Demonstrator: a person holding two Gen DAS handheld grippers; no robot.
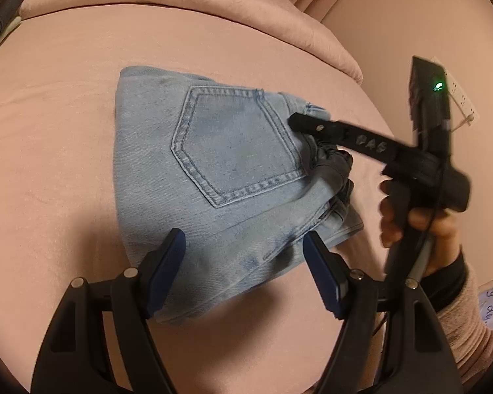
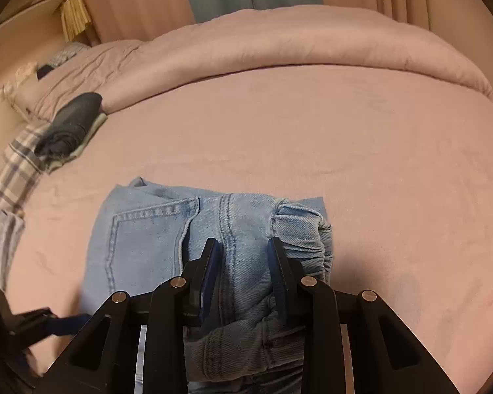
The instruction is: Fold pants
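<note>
Light blue jeans (image 1: 233, 177) lie folded into a compact bundle on the pink bed, back pocket (image 1: 236, 144) facing up. My left gripper (image 1: 243, 243) is open and hovers over the bundle's near edge, holding nothing. My right gripper (image 2: 243, 246) is partly open, its fingers straddling the denim at the waistband end (image 2: 299, 229); it does not pinch the cloth. In the left wrist view the right gripper (image 1: 295, 121) shows from the side, its tip resting at the waistband edge beside the pocket.
The pink sheet (image 2: 345, 138) covers the bed, with a rolled pink duvet (image 2: 279, 42) along the far side. A dark folded garment (image 2: 72, 121) and plaid cloth (image 2: 13, 174) lie at the far left. A wall and curtains stand behind.
</note>
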